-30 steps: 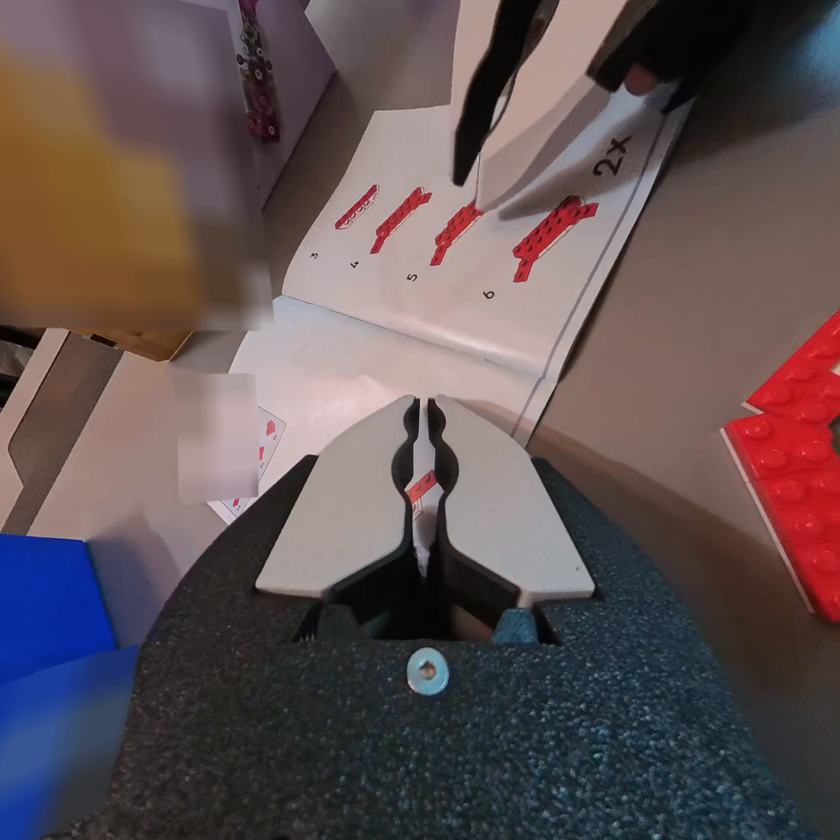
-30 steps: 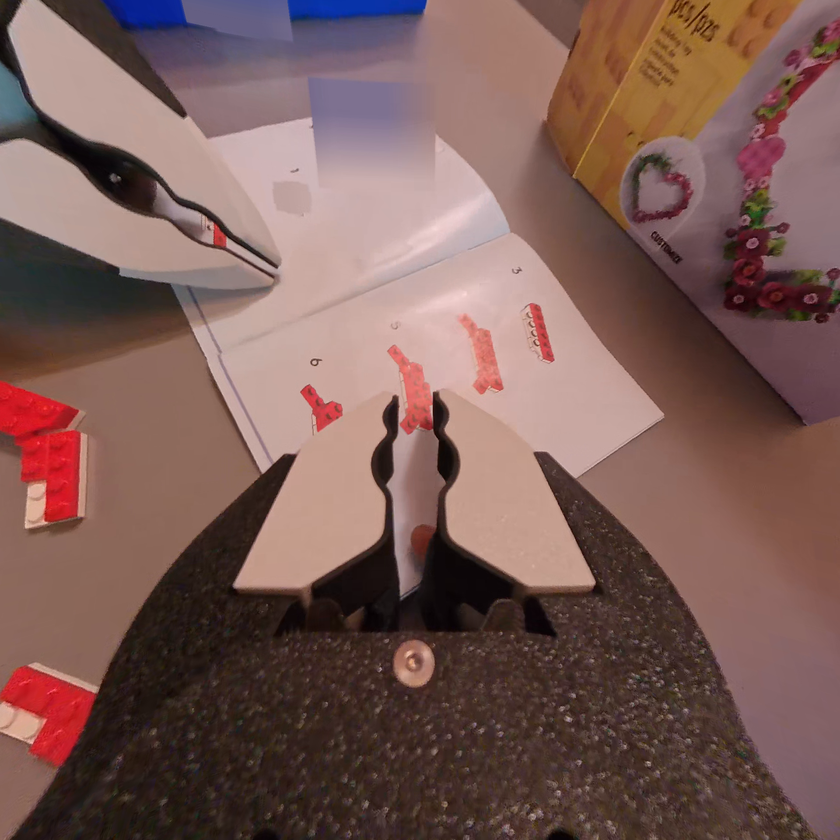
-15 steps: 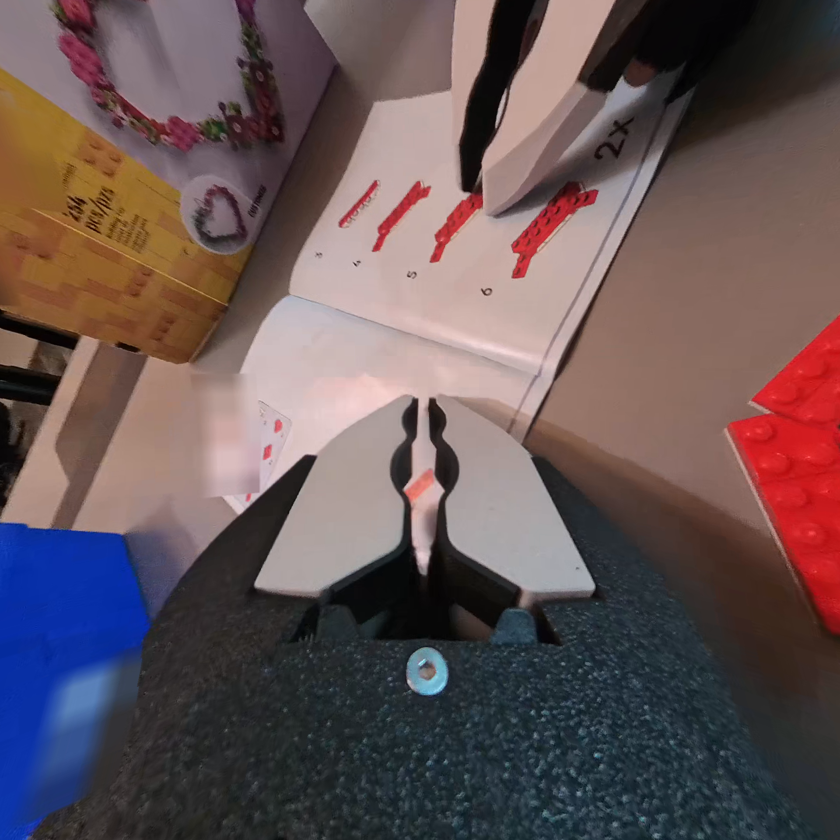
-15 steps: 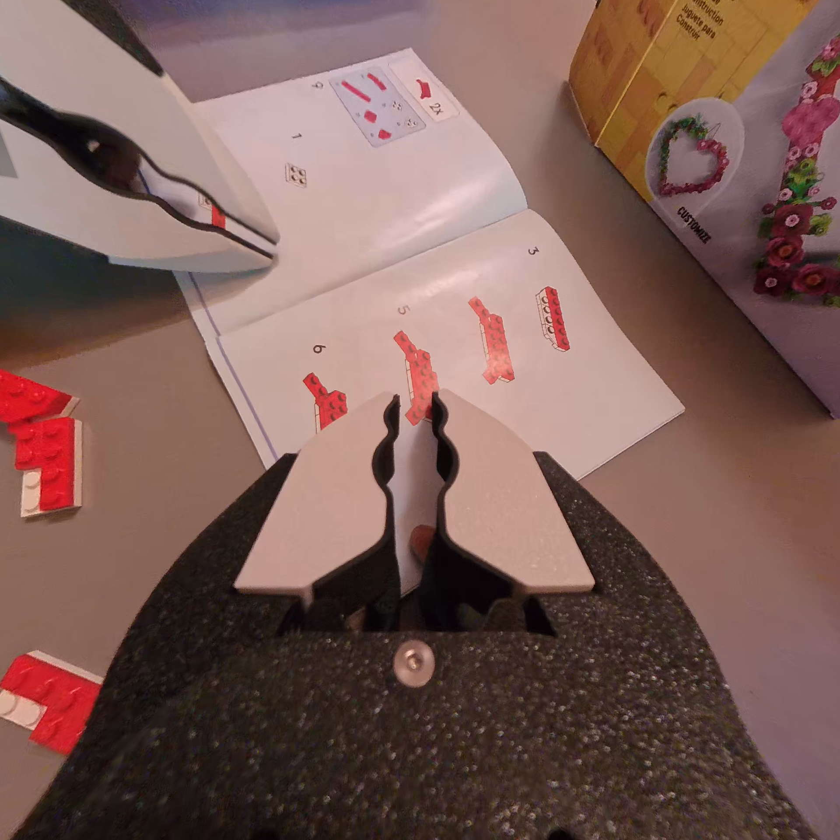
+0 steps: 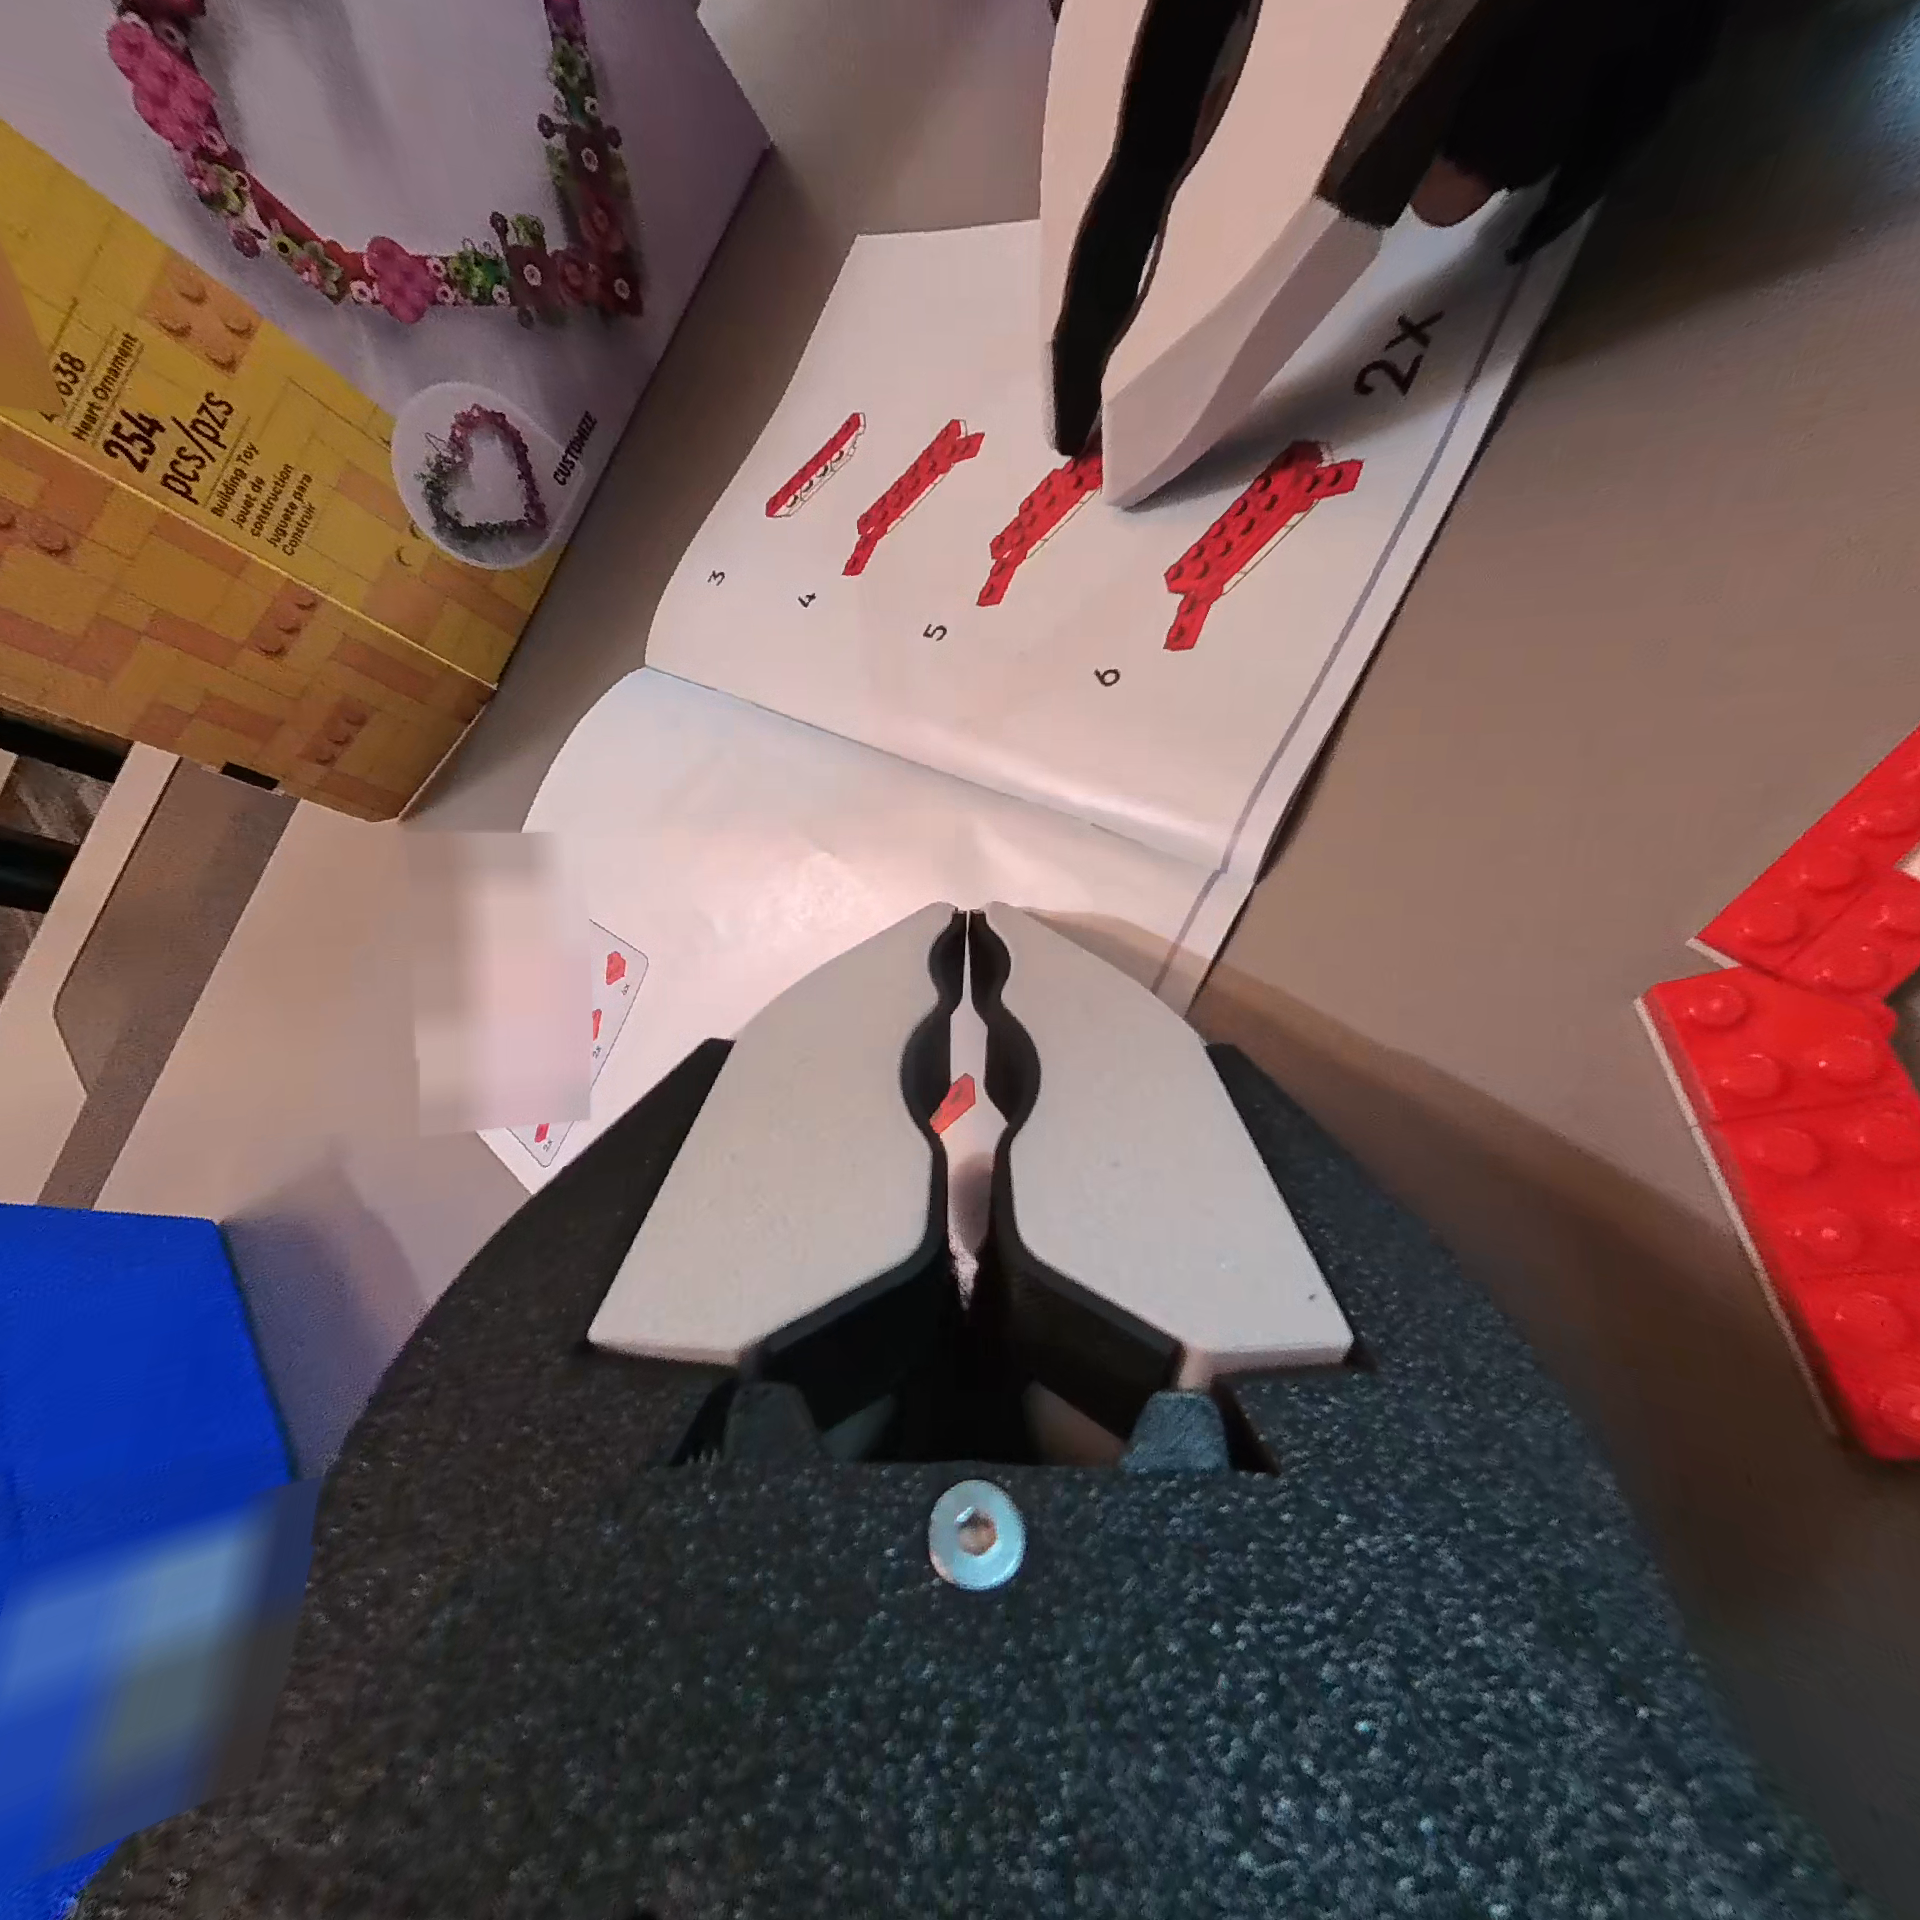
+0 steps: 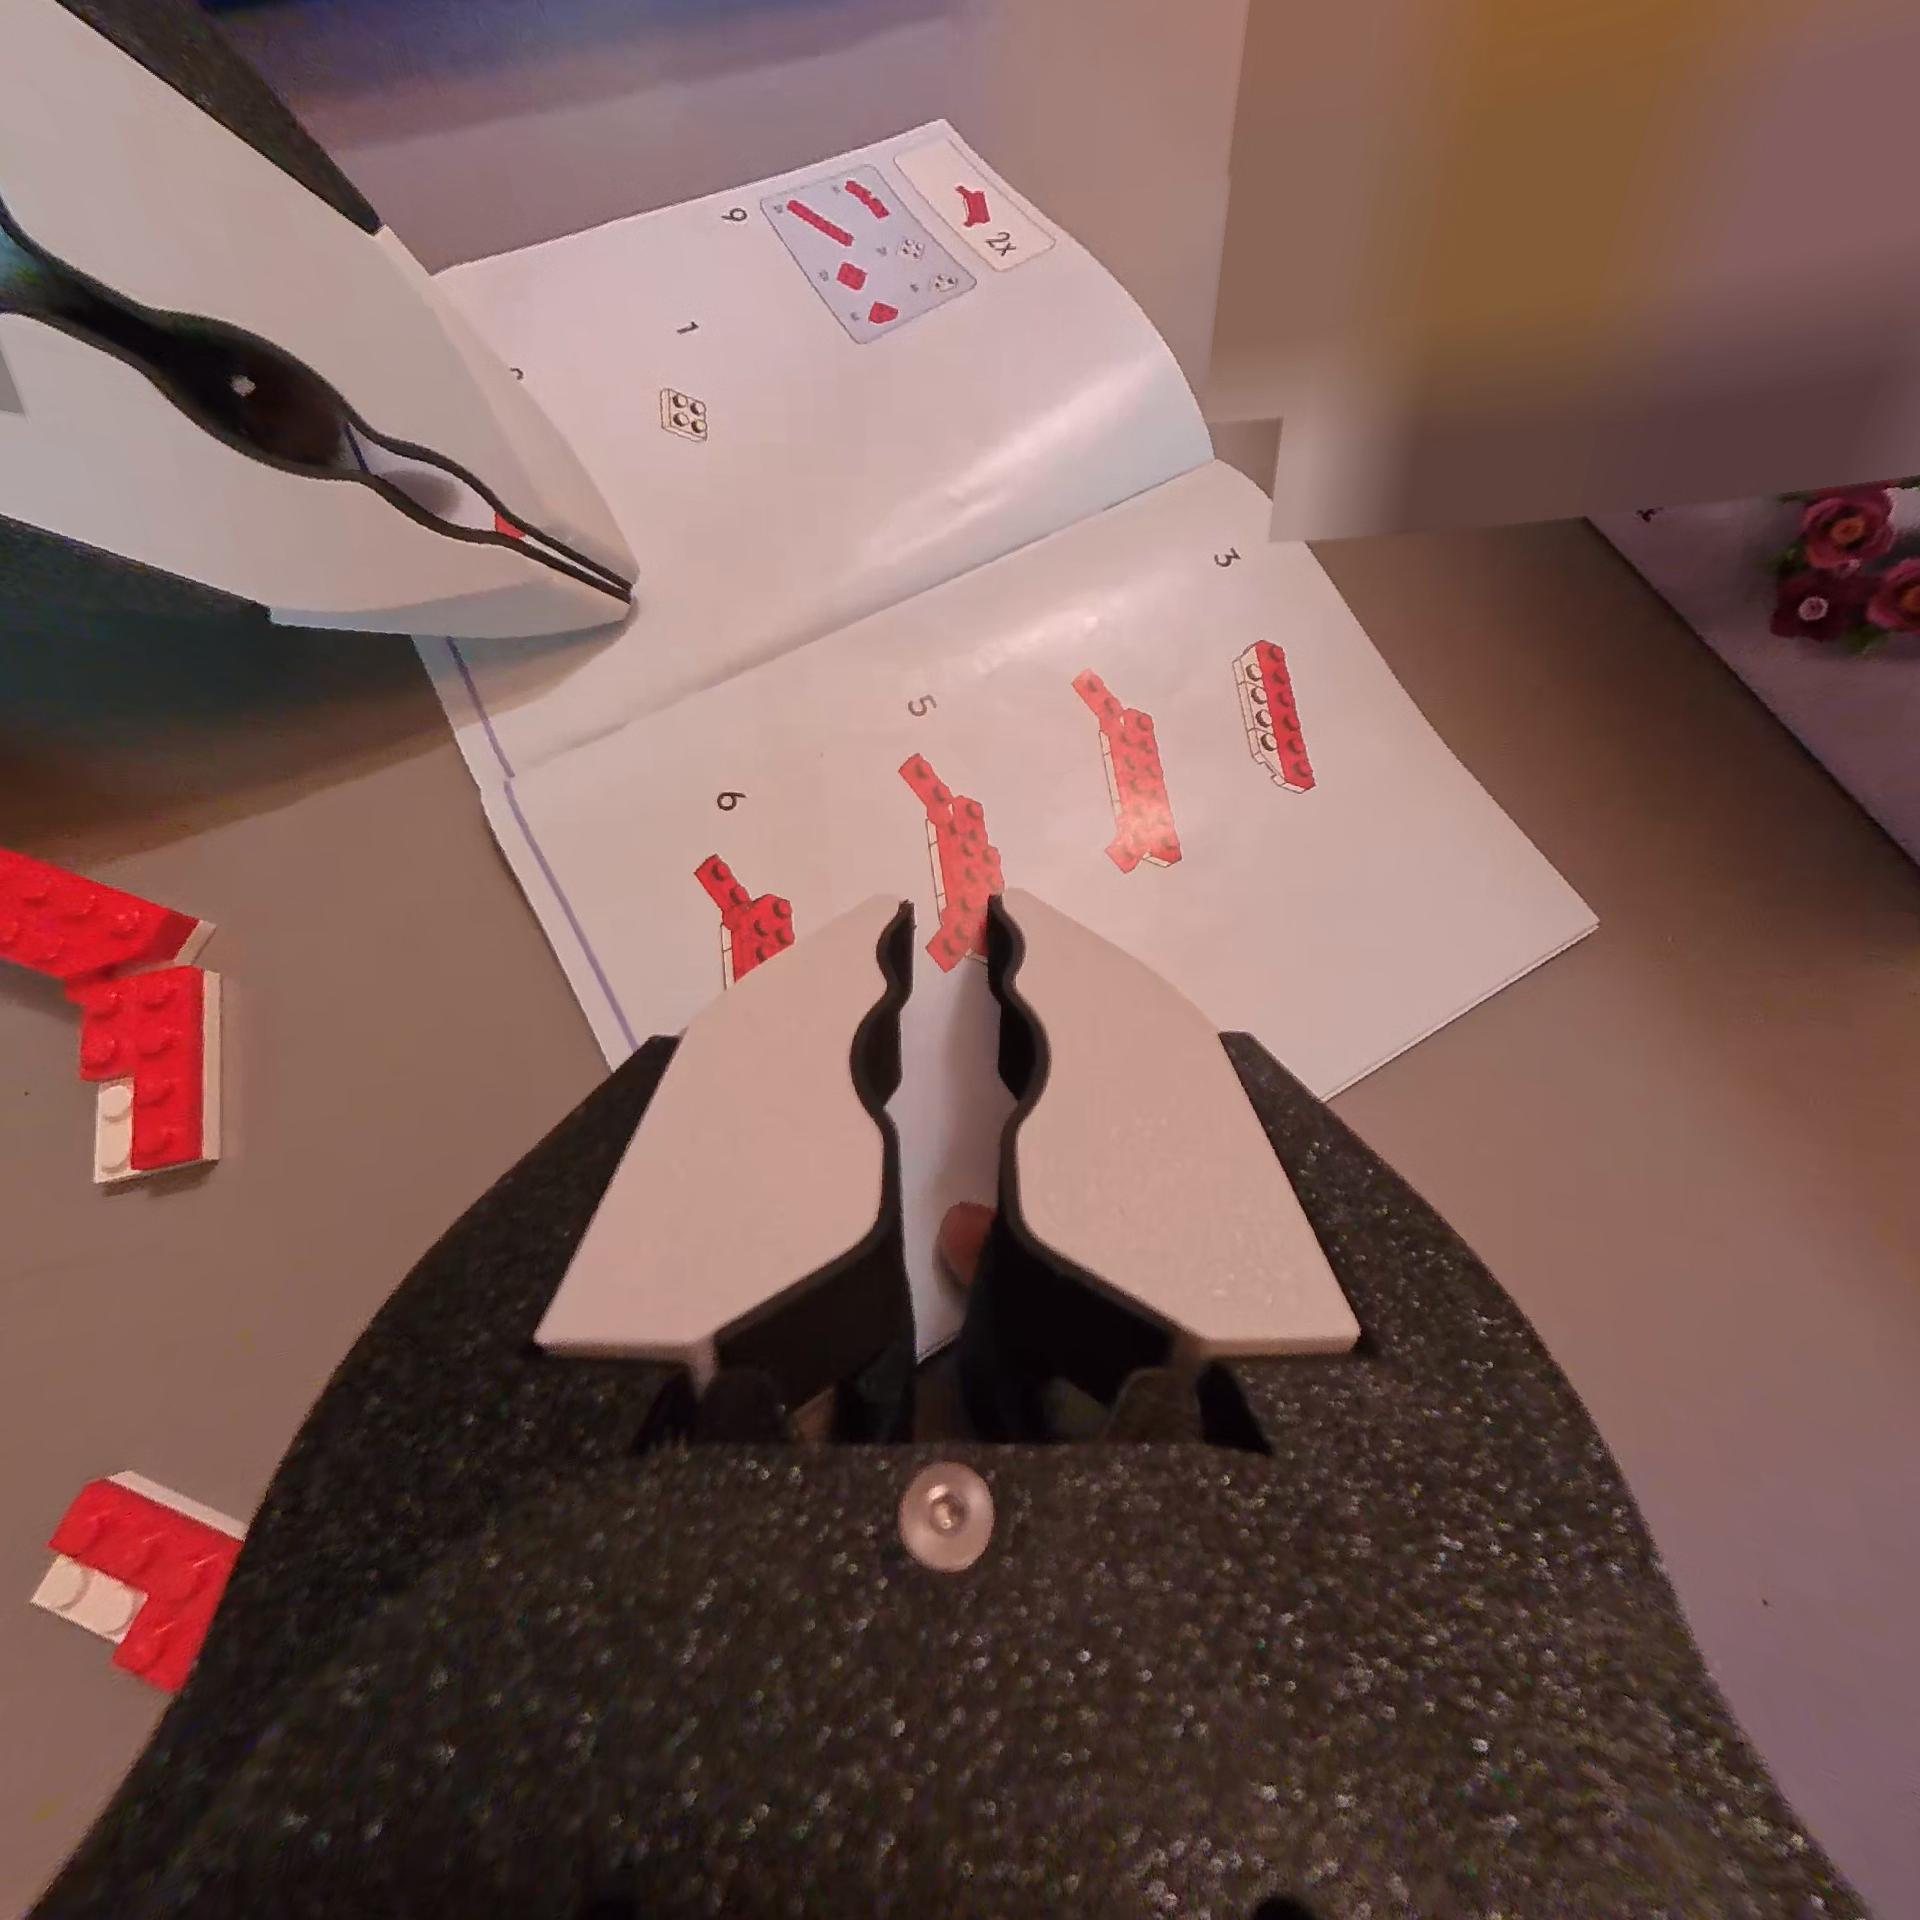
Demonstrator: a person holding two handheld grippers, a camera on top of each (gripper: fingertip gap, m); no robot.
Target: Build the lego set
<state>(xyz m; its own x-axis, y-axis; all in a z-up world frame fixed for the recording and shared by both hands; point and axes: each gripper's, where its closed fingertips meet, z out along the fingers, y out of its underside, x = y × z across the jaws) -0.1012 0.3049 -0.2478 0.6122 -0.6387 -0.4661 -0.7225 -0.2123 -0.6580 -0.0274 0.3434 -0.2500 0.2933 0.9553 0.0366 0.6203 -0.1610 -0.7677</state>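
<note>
An open instruction booklet [image 5: 935, 727] [image 6: 935, 520] lies flat on the grey table, its pages printed with red build steps. My left gripper [image 5: 968, 912] is shut, with its tips on the booklet's near page. In the right wrist view it [image 6: 621, 584] lies at the page's left edge. My right gripper [image 6: 948, 909] is open by a narrow gap and holds nothing. Its tips sit on the other page at a step picture, as the left wrist view [image 5: 1091, 468] also shows. Red and white plate assemblies [image 5: 1818, 1143] [image 6: 145, 1039] lie on the table beside the booklet.
The set's yellow and lilac box [image 5: 260, 468] stands beside the booklet; a corner of it [image 6: 1849, 561] shows in the right wrist view. Another red and white piece [image 6: 145, 1569] lies near my right gripper's body. A blue object [image 5: 104, 1403] is at the left gripper's side. Spacing between my two grippers at the tips: around 9 cm.
Both grippers have shifted slightly over the booklet, and more of its far page and the box come into view. The jaws have not changed.
</note>
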